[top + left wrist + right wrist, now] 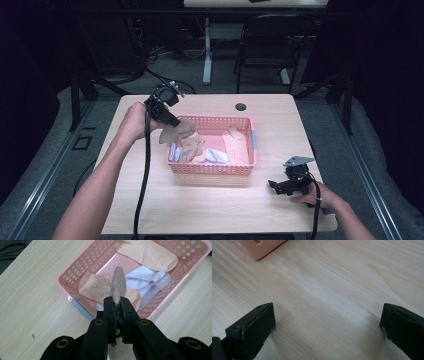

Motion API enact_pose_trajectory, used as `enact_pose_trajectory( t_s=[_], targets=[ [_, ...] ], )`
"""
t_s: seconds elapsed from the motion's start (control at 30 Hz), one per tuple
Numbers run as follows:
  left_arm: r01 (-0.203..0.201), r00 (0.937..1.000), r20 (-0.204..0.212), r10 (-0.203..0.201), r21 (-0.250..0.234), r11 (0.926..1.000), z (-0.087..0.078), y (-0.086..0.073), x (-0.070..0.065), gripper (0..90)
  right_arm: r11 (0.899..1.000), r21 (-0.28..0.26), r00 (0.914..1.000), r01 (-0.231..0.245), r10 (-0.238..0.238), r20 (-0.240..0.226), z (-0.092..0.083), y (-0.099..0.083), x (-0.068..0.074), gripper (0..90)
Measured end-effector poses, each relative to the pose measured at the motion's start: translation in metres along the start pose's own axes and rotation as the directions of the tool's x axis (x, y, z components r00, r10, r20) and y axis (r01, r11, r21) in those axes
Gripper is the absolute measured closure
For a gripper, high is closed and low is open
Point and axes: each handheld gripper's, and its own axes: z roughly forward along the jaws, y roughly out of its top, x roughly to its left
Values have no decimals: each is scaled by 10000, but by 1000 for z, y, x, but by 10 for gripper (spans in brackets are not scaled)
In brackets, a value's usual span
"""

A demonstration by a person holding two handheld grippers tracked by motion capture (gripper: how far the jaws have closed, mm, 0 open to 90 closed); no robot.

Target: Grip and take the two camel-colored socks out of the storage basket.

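Light wood-grain table: rectangular top with a round dark cable hole near its far edge; it carries everything below.

Pink perforated plastic basket: rectangular, standing near the table's centre. It holds soft garments.

Peach stocking, long: lies along the basket's right side, its toe rounded in my left gripper view.

Second peach stocking: crumpled at the basket's left end, partly over a white crumpled cloth.

Grey-brown mesh stocking: held above the basket's left end, hanging from my left gripper and clear of the table.

My left gripper: raised over the basket's left rim, its black jaws pressed tight on the mesh stocking's edge, which stands up between them.

My right gripper: low beside the basket's near right corner, jaws spread wide with nothing between them but bare table.
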Motion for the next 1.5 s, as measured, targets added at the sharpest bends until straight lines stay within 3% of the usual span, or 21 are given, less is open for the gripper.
enact_pose_trajectory(
  t_s=[0.33, 0.7, 0.87, 1.03, 1.1, 1.27, 1.5],
  targets=[
    [279, 9992, -283, -285, -216, 9994, -24, -15, 12, 848, 10000, 42, 10000, 10, -10, -7, 0, 0, 0, 0],
    [1130, 9920, -524, -1148, -362, 9929, -42, -47, 36, 849, 10000, 25, 10000, 22, -22, -21, 0, 0, 0, 0],
    [1458, 9872, -625, -1469, -213, 9891, -43, -60, 46, 850, 10000, -60, 10000, -52, 52, -29, 0, 0, 0, 0],
    [2146, 9738, -750, -2148, -113, 9766, -40, -83, 64, 851, 10000, -69, 10000, -69, 69, -20, 0, 0, 1, 0],
    [2212, 9722, -758, -2216, -138, 9751, -40, -86, 67, 852, 10000, -63, 10000, -75, 75, -29, 0, 0, 0, 0],
    [2729, 9560, -1132, -2706, 57, 9620, -35, -107, 82, 853, 10000, -10, 10000, -55, 55, 7, 0, 0, 0, 0],
    [3384, 9339, -1397, -3292, 475, 9398, -8, -136, 101, 855, 10000, -23, 10000, -64, 64, -18, 1, 0, 0, 0]
  ],
)
